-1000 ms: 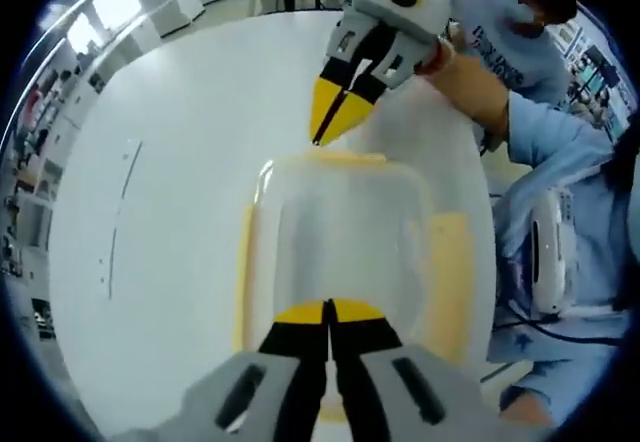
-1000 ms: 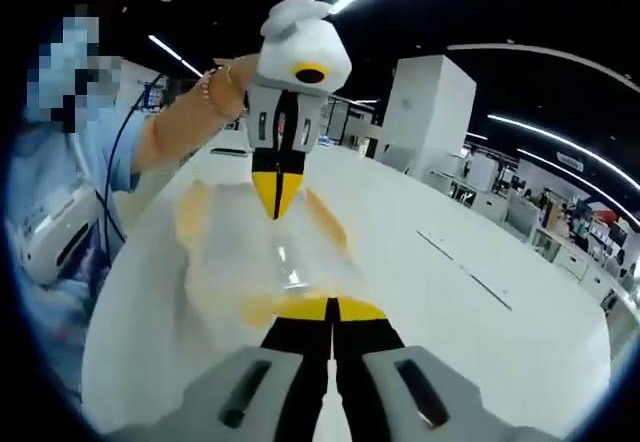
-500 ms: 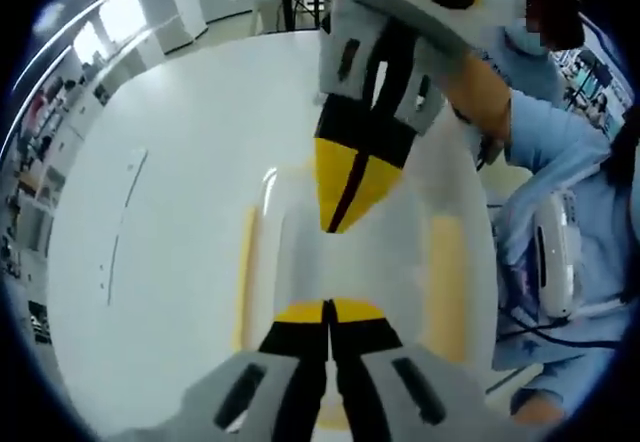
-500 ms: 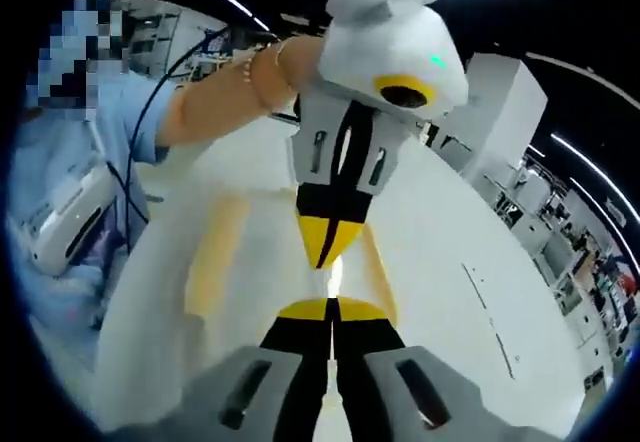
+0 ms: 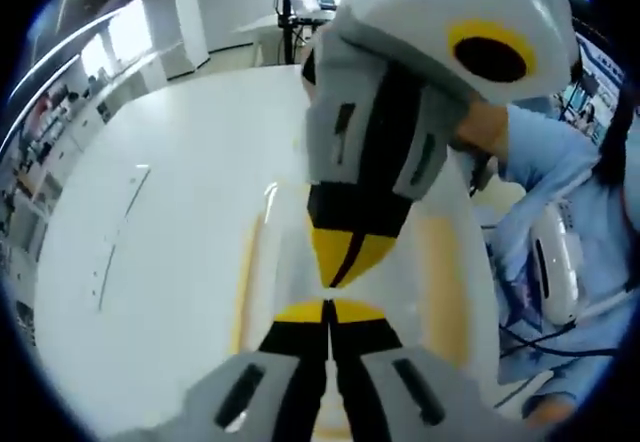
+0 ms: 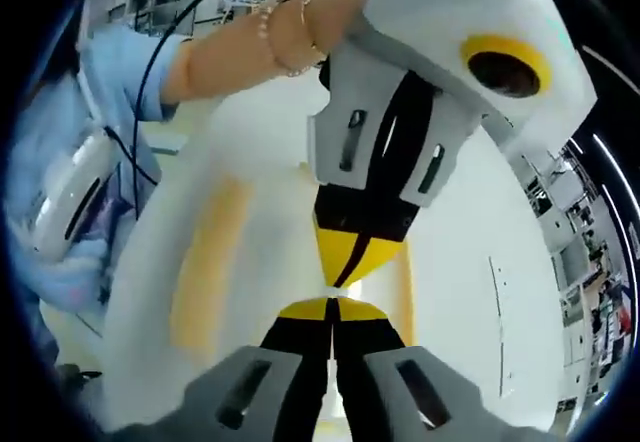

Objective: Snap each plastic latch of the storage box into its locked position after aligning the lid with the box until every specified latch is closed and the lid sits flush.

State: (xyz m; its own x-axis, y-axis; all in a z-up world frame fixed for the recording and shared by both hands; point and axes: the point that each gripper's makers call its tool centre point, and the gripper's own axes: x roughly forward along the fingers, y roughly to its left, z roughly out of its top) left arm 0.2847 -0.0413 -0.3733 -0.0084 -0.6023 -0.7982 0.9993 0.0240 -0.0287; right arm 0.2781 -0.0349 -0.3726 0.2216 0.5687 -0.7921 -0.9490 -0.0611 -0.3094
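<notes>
sleeve [image 6: 120, 57]: light blue | wrist: beaded bracelet [image 6: 272, 37]

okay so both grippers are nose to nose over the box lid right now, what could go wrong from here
The left gripper and the right gripper sit tip to tip above the storage box, both with jaws shut. If either pushes on, they may knock together and slip off the lid.

Each gripper blocks much of the other's view of the lid, so a yellow latch could be missed or left half closed.
</notes>
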